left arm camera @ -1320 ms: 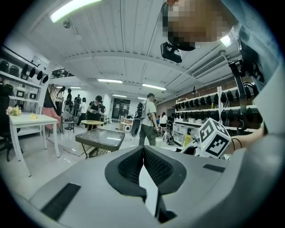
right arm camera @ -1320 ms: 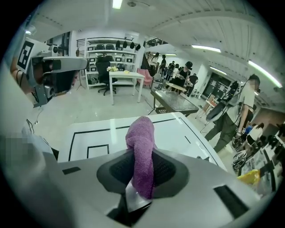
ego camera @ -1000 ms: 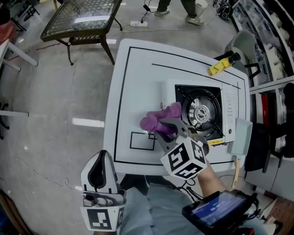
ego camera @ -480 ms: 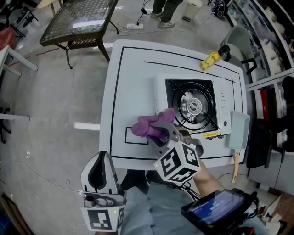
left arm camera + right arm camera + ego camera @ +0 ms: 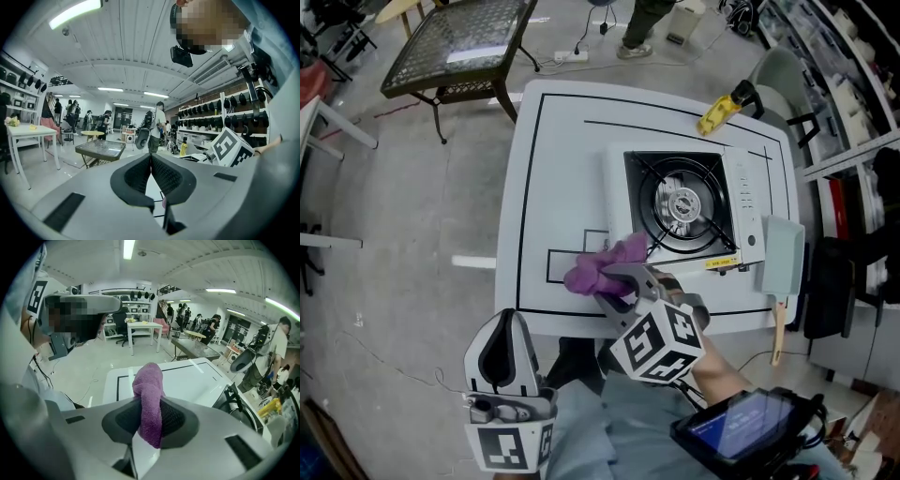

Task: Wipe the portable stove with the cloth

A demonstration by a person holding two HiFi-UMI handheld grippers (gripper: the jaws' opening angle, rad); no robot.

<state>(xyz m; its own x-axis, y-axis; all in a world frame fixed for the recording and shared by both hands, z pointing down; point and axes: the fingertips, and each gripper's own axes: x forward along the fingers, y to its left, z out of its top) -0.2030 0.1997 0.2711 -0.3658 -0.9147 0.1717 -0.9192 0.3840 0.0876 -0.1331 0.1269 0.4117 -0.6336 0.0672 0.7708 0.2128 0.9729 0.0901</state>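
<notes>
Over the white table (image 5: pixel 553 169) on grey floor (image 5: pixel 394 234), right claw (image 5: pixel 623 278) pinches purple cloth (image 5: pixel 598 269); left claw (image 5: pixel 151 173) closed.

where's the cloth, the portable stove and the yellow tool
cloth (image 5: pixel 592 272): head view, bunched middle
portable stove (image 5: pixel 682 202): head view, centre burner
yellow tool (image 5: pixel 715 113): head view, its yellow body

In the head view the right gripper (image 5: pixel 623 283) covers the near part of the cloth (image 5: pixel 595 270). The cloth in turn hides the right end of the small rectangle (image 5: pixel 560 267) drawn on the table (image 5: pixel 553 169). Print on the control strip of the stove (image 5: pixel 741 199) is too small to read. A person (image 5: pixel 649 17) at the far edge is cut off above the legs. In the right gripper view, the gripper's body hides most of the stove, leaving a piece of grate (image 5: pixel 233 399). The left gripper (image 5: pixel 151 161) blocks nearly all the table in its own view.
</notes>
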